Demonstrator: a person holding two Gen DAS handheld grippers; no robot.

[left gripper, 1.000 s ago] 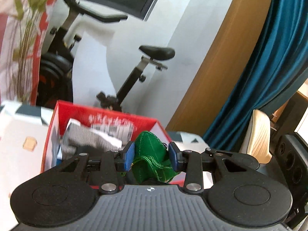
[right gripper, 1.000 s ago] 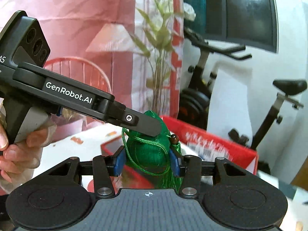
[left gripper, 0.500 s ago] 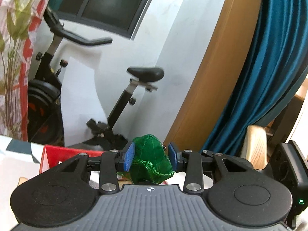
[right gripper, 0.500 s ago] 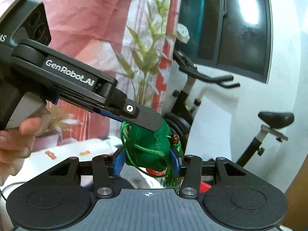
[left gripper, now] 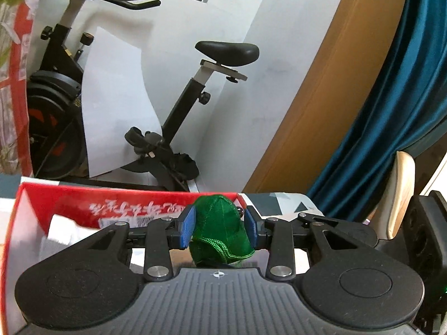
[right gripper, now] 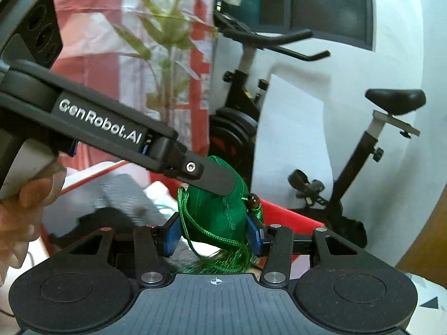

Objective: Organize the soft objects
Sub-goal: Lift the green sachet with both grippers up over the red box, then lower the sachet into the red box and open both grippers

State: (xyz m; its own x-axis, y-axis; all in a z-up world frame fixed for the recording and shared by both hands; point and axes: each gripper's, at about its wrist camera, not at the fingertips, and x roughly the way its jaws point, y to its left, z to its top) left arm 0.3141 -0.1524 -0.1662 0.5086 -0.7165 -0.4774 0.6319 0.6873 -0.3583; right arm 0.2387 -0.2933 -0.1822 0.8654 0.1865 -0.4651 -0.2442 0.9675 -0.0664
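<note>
I have a small green cloth pouch (left gripper: 220,229) pinched between blue pads at the frame's centre, rounded end up, corded seam along its lower edge. From my right wrist view the same pouch (right gripper: 215,215) shows a looped green drawstring, a brown bead at about 2 o'clock on it, and a tassel hanging toward 6 o'clock.

Left wrist view: I look forward along the left gripper (left gripper: 219,230), very close over its own housing, facing the red box (left gripper: 30,203) with the exercise bike (left gripper: 178,117) well behind it. Right wrist view: I look forward along the right gripper (right gripper: 213,233), equally close, facing the same way from further left (plant (right gripper: 167,55) in frame). Shared: green pouch (left gripper: 220,234) (right gripper: 215,215), the bike (right gripper: 363,150), the box (right gripper: 282,212). The right view also takes in the left gripper (right gripper: 220,180) from the side.
</note>
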